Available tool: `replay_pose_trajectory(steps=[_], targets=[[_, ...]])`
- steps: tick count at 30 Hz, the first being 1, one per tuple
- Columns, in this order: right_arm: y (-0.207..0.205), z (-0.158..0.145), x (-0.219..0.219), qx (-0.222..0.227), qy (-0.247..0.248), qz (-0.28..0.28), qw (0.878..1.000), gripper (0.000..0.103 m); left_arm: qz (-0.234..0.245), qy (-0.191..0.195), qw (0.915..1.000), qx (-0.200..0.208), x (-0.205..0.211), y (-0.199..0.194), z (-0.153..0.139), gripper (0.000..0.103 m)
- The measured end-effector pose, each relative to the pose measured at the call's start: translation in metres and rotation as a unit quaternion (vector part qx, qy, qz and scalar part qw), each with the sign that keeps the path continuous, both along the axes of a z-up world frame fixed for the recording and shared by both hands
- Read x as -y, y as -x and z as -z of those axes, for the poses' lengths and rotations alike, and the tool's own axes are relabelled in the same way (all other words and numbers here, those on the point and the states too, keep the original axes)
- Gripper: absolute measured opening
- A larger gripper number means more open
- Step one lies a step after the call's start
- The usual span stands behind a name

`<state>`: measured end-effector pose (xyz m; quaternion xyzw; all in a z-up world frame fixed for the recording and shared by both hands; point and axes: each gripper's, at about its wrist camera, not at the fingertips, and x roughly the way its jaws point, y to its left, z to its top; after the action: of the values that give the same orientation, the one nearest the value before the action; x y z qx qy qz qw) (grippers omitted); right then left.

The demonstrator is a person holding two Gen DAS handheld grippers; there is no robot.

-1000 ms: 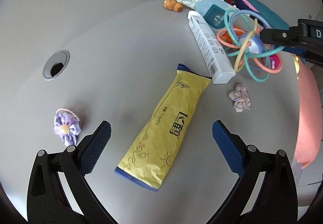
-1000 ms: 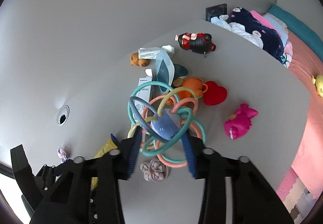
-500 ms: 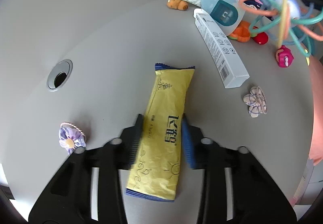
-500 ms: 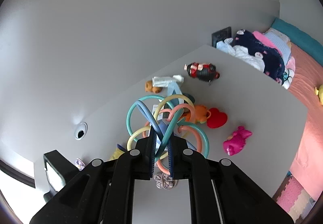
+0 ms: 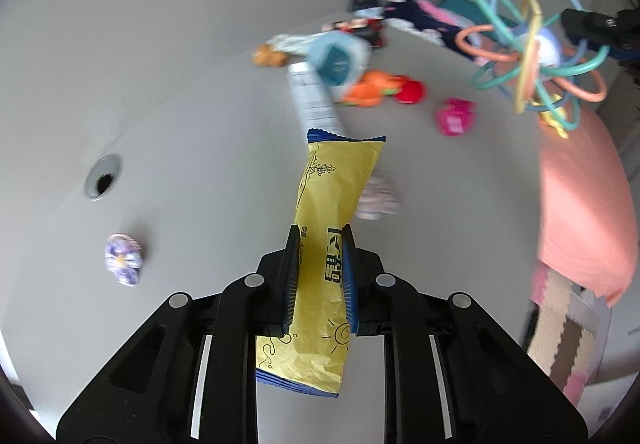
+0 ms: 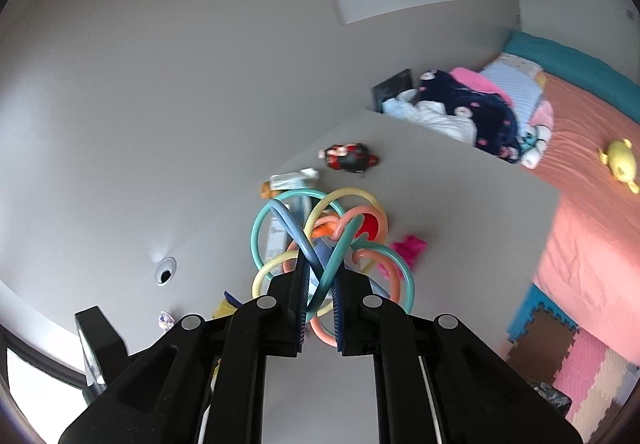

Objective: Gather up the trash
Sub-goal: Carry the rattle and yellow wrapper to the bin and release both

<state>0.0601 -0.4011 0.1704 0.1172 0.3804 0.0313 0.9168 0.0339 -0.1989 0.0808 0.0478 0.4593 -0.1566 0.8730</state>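
The left gripper [image 5: 318, 276] pinches a yellow wrapper [image 5: 332, 236] above the grey table [image 5: 180, 148]. At its two o'clock, the right gripper [image 6: 320, 296] clamps a ring toy [image 6: 332, 248].

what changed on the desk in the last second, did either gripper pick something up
The left gripper went from wide open above the yellow wrapper to shut on it, and has lifted it off the desk. The right gripper squeezed tighter on the ring toy and raised it higher. The purple flower, white box and small toys stayed where they lay.
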Motion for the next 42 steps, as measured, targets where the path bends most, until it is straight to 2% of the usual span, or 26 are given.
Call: replay_pose_trajectory(steps=[8,19,27,33,42], targets=[[0.069,0.001,0.07,0.006,-0.004,0.063,0.998,0.012,0.085,0.004,0.9963,0.012,0.083,0.051,-0.012,0.019],[0.181,0.023,0.181,-0.003,-0.008,0.171,0.985,0.012,0.195,0.009,0.9808,0.008,0.217,0.109,-0.005,0.019],[0.263,0.057,0.26,-0.04,-0.011,0.255,0.966,0.012,0.285,-0.003,0.9584,-0.01,0.314,0.166,0.012,0.019],[0.308,0.1,0.315,-0.095,-0.024,0.313,0.945,0.013,0.339,-0.024,0.9391,-0.049,0.373,0.204,0.045,0.019],[0.34,0.164,0.363,-0.18,-0.047,0.352,0.918,0.013,0.371,-0.066,0.9213,-0.096,0.427,0.238,0.099,0.019]])
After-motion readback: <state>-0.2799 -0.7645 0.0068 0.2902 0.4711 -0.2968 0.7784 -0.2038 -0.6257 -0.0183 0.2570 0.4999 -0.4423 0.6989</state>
